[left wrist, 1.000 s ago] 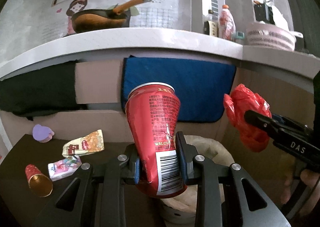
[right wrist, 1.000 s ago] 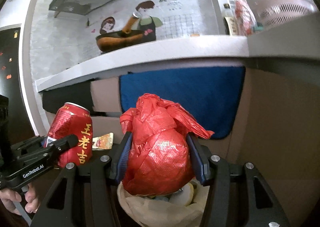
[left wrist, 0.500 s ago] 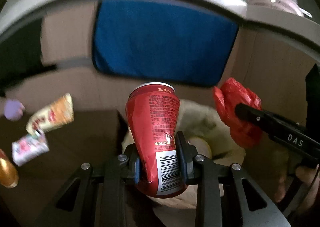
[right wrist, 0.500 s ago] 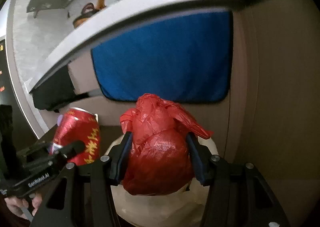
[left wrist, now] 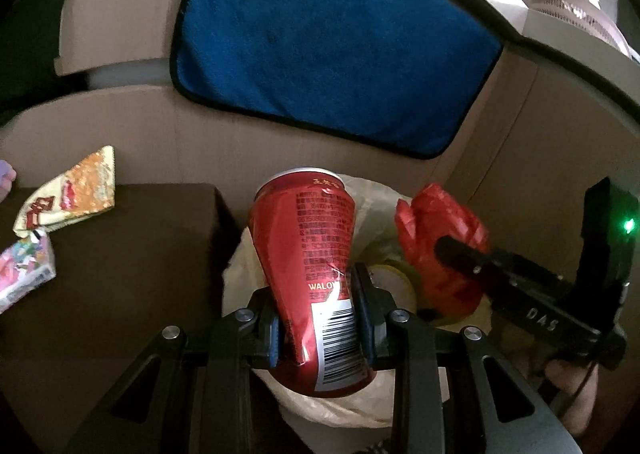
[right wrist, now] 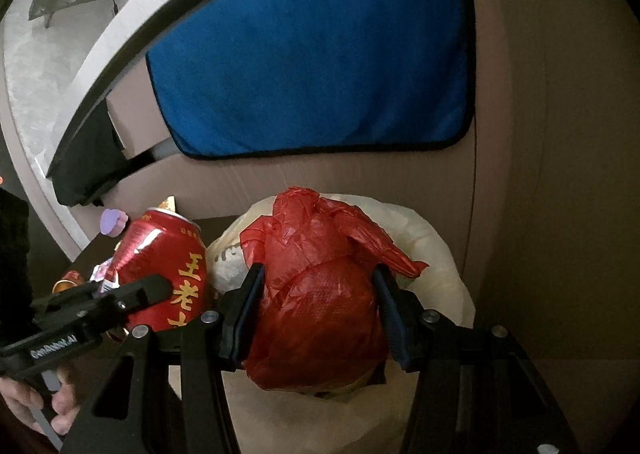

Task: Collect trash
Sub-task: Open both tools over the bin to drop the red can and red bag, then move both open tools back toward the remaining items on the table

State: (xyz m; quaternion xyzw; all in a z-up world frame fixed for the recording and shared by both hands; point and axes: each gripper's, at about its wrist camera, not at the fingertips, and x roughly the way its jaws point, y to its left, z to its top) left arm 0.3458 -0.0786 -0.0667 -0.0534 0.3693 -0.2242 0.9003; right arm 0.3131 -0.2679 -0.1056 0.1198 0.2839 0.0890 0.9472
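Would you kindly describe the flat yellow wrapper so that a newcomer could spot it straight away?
Start at the blue towel hanging on the cabinet front, then drop to the dark table left of the lined bin. The yellow wrapper lies at the table's far edge against the cabinet; unlike the pink packet beside it, it is yellow-orange with red print.

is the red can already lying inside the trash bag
No, the red can is clamped between the left gripper's fingers, held above the open trash bag.
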